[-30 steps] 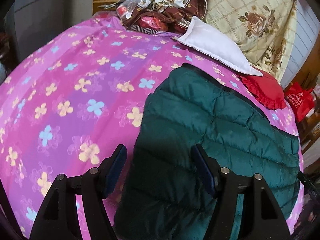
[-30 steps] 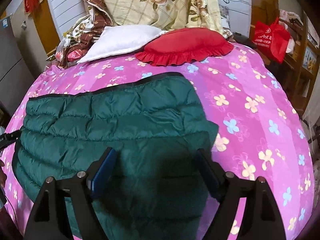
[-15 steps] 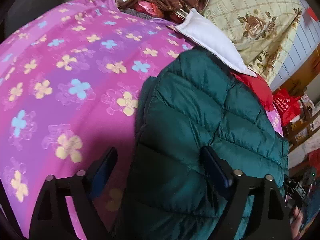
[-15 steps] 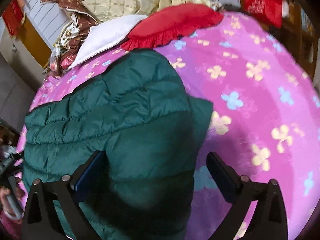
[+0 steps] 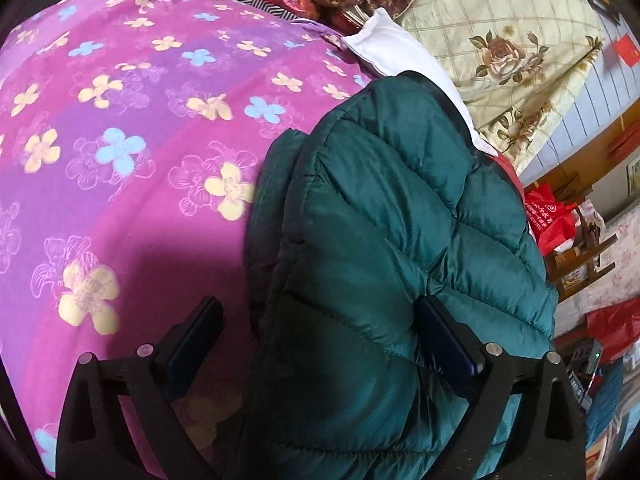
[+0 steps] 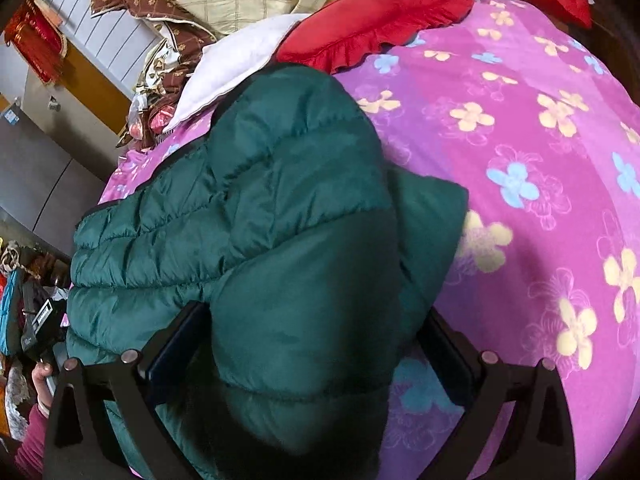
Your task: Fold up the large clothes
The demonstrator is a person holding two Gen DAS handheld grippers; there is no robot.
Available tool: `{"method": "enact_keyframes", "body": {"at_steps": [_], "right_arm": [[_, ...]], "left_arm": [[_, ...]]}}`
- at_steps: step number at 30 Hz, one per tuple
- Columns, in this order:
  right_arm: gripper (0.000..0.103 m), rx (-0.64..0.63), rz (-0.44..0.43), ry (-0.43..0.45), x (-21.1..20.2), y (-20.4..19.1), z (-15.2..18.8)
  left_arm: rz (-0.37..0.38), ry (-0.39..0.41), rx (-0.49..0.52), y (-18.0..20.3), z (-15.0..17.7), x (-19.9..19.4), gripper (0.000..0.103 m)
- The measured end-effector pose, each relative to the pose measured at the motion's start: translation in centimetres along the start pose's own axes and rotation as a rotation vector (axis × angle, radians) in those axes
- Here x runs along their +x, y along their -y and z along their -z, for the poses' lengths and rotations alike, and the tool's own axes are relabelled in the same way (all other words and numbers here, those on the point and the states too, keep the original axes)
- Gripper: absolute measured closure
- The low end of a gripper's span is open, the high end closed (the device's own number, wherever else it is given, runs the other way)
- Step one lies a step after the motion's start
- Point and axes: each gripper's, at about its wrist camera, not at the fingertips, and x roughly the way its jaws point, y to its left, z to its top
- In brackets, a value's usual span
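Since earlier, jacket (image 5: 384, 248) near edge lifted toward far pillows; both my grippers, left gripper (image 5: 320, 336) and right gripper (image 6: 316, 340), spread wide, fabric bulging between, long axis left-right

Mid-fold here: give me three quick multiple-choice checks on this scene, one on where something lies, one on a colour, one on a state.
1. Where does the red ruffled pillow lie?
A. Beyond the jacket, beside the white pillow
B. On the floor
C. Between the right tool's fingers

2. What colour is the puffer jacket?
A. Black
B. Dark green
C. Yellow

3. How do the jaws of the left tool stand?
A. Shut with nothing between them
B. Spread wide, with jacket fabric bulging between them
C. Out of view

Answers:
1 A: in the right wrist view it rests on the floral bedspread, past the jacket, next to the white pillow.
2 B: its quilted fabric is dark green in both views.
3 B: the two fingers stand far apart, the jacket's edge filling much of the gap.
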Motion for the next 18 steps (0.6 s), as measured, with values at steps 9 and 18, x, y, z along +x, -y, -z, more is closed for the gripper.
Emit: {"method": "enact_keyframes", "body": {"at_steps": [9, 18], "right_arm": [[0.022, -0.075, -0.048, 0.013, -0.1, -2.1, 0.6], [0.055, -0.085, -0.051, 0.08, -3.3, -3.7, 1.3]], "left_arm": [[0.041, 0.01, 0.083, 1.8, 0.5, -0.5, 0.072], [0.051, 0.057, 0.125, 3.0, 1.2, -4.2, 0.096]]}}
